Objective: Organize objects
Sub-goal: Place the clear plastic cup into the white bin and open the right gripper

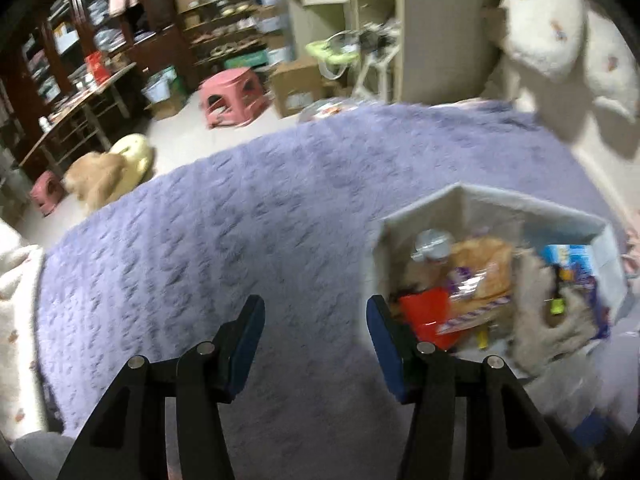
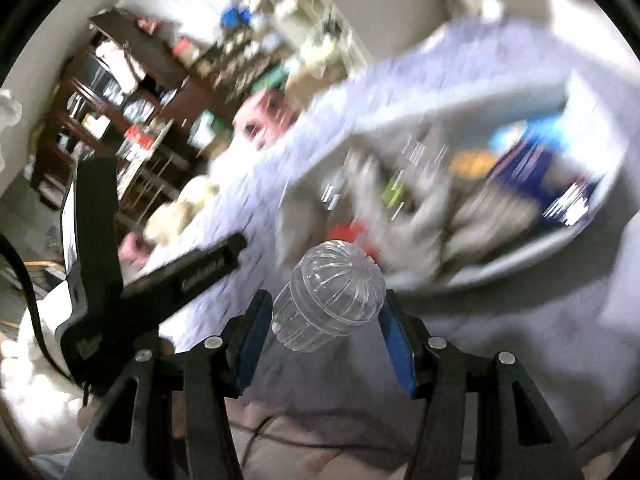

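The left gripper (image 1: 316, 344) hung above the purple blanket (image 1: 240, 216) that covered the bed, its blue-padded fingers (image 1: 248, 348) spread wide with nothing between them. Just to its right, near the blanket's right edge, stood the white storage box (image 1: 460, 208), open at the top and crowded with things: an orange-and-purple snack bag (image 1: 480, 280), a red piece (image 1: 428, 308) at the box's near corner, a blue carton (image 1: 572, 264) against the far right wall, and a beige furry toy (image 1: 540, 320) lying across the near right side. A clear rounded item (image 1: 432, 244) sat toward the box's back left corner (too blurred to name).

The right gripper (image 2: 326, 320) held a clear ribbed plastic jar (image 2: 328, 292) between its blue fingers (image 2: 252, 340), the jar's domed end pointing away from the camera and tilted slightly to the right. The jar was over the blanket (image 2: 500, 340), just short of the box's (image 2: 500, 264) near rim. In that same view the left gripper's black body (image 2: 160, 280) showed at the left, near the blanket's left edge.

Beyond the bed, on the floor, stood a pink plastic stool (image 1: 232, 96), with a smaller pink stool (image 1: 48, 192) and a tan plush (image 1: 100, 176) nearer the bed's left corner.
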Tool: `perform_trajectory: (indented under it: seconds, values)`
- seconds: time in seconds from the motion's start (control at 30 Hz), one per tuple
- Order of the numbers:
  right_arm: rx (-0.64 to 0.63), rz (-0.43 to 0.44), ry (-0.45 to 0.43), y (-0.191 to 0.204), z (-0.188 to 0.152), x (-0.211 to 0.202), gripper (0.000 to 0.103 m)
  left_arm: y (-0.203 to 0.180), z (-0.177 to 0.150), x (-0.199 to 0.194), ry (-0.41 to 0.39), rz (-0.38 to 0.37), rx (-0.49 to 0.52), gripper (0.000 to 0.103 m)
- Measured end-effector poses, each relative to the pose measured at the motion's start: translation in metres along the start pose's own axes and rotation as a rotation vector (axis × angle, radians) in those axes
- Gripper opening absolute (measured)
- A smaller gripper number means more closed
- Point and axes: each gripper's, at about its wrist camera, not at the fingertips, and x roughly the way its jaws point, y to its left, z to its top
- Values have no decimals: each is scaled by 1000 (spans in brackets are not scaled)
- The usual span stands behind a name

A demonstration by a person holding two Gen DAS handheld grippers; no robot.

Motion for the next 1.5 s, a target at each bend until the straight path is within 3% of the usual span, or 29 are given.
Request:
perform_trajectory:
  seconds: [0.07,0.1,0.23,0.33,0.43,0.5,0.6,0.67,0.8,1.0,1.13,1.3,1.5]
  values:
    - [-1,-36,-63,-10,4,-7,55,-15,-1,7,10,-76,39,51]
    - [17,-23,-74,-38,-5,-24,55,-22,-2,10,19,-104,57,51]
    - [163,77,-146,-68,16,23,52,-49,-4,29,0,-199,96,51]
    - [264,73,-94,-86,26,67,44,-63,-8,46,8,-209,82,49]
    - [242,69,-156,-85,25,66,43,-66,-9,57,30,-257,53,49]
    - [195,23,-194,-76,24,64,43,-67,-8,61,35,-230,65,49]
    - [203,27,-146,-75,20,58,47,-71,-8,50,-50,-157,86,50]
    - [236,72,-136,-79,15,43,48,-68,-7,37,-117,-176,73,51]
    - [262,118,-238,-81,12,21,51,-62,-8,14,-232,-255,44,53]
    - [182,56,-366,-61,10,-6,51,-67,-14,-6,-369,-247,94,56]
    - [137,2,-418,-48,8,-29,51,-65,-16,-22,-469,-289,48,68]
    - [145,-118,-362,-47,4,-43,51,-74,-20,-19,-425,-318,76,68]
    - [235,-144,-238,-78,-9,-52,51,-105,-38,-25,-375,-302,168,68]
